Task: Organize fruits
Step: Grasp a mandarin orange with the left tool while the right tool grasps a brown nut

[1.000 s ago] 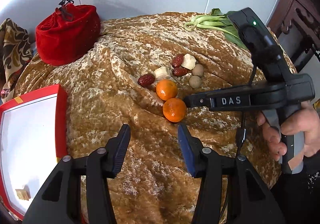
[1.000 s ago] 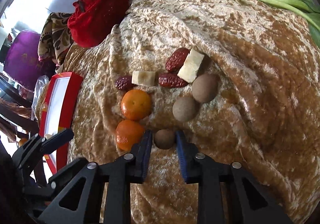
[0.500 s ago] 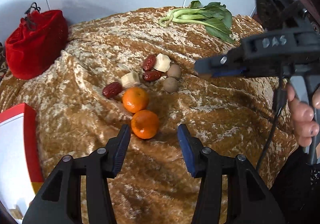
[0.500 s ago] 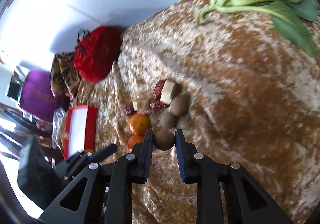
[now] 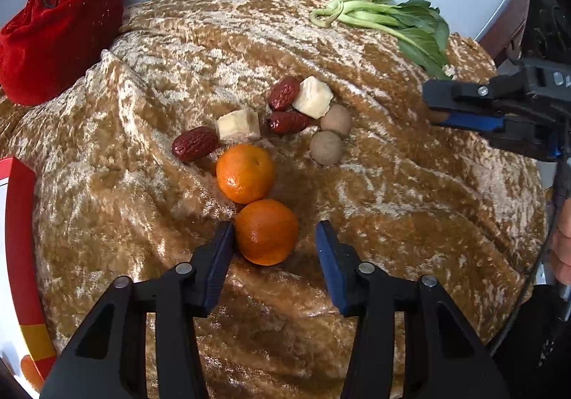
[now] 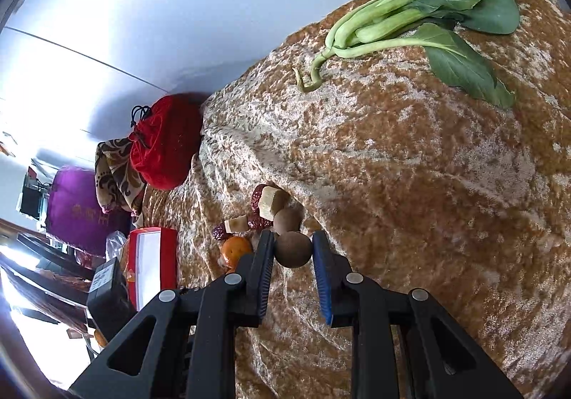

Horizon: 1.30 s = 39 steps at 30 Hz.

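From the left wrist camera: the left claw (image 5: pixel 274 238) is spread wide and sits low over the crumpled gold cloth (image 5: pixel 392 202). The nearer orange (image 5: pixel 266 232) is right between its fingers, up against the left pad with a clear gap on the other side, so nothing is pinched. A second orange (image 5: pixel 245 173) touches it just behind. Past that there's a little pile: three red dates (image 5: pixel 194 148), two pale cubes (image 5: pixel 238 125) and two brown round fruits (image 5: pixel 326 147). A bunch of leafy greens (image 5: pixel 392 20) lies at the far edge of the cloth, well apart from the pile. A red velvet pouch (image 5: pixel 59 31) sits far left, and the edge of a red box (image 5: pixel 19 238) with a white inside pokes in at the left. The right claw (image 5: pixel 437 110) reaches in from the right, up above the cloth, with something brown wedged between its fingers.

From the right wrist camera: the right claw (image 6: pixel 293 251) is pinching a small brown round fruit (image 6: pixel 293 249), both pads pressed on its sides, lifted clear of the cloth (image 6: pixel 410 185). The pile is just beyond the tips, and one orange (image 6: pixel 233 251) peeks out beside the left finger. The greens (image 6: pixel 428 13) are way up top, the pouch (image 6: pixel 164 142) and red box (image 6: pixel 151 267) off to the left.
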Motion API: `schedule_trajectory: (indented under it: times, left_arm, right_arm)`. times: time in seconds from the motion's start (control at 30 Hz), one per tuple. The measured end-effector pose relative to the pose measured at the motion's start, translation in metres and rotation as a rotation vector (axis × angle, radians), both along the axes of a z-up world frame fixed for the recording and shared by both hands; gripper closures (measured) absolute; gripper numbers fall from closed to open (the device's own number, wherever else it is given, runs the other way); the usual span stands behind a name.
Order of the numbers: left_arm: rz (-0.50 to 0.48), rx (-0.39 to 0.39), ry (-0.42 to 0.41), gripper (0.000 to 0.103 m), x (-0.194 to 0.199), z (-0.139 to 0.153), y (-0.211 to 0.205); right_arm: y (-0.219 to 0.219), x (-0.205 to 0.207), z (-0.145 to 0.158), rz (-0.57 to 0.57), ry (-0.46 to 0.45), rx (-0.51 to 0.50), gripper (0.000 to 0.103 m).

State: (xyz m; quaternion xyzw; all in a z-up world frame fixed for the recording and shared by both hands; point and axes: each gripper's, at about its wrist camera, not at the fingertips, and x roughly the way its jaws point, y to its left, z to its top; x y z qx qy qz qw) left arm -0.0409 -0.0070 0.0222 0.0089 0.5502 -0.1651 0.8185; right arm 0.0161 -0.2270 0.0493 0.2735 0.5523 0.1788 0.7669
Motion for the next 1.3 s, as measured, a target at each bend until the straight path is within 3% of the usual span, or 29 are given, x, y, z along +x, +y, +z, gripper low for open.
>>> schedule_trajectory:
  times: [0.1, 0.23, 0.67, 1.3]
  left_arm:
    - [0.018, -0.011, -0.004, 0.068, 0.001, -0.002, 0.005]
    - [0.05, -0.066, 0.0, 0.068, 0.001, -0.002, 0.017]
    - [0.045, -0.062, -0.044, 0.069, -0.005, 0.01, 0.016]
    - [0.042, -0.04, -0.06, 0.069, -0.001, 0.003, 0.01]
  right_arm:
    - [-0.002, -0.002, 0.001, -0.003, -0.003, 0.007, 0.081]
    - [-0.004, -0.003, 0.004, -0.011, -0.009, 0.011, 0.081]
    - [-0.002, -0.003, 0.005, -0.008, -0.016, 0.005, 0.081]
    - [0.002, -0.002, 0.002, 0.005, -0.014, -0.008, 0.081]
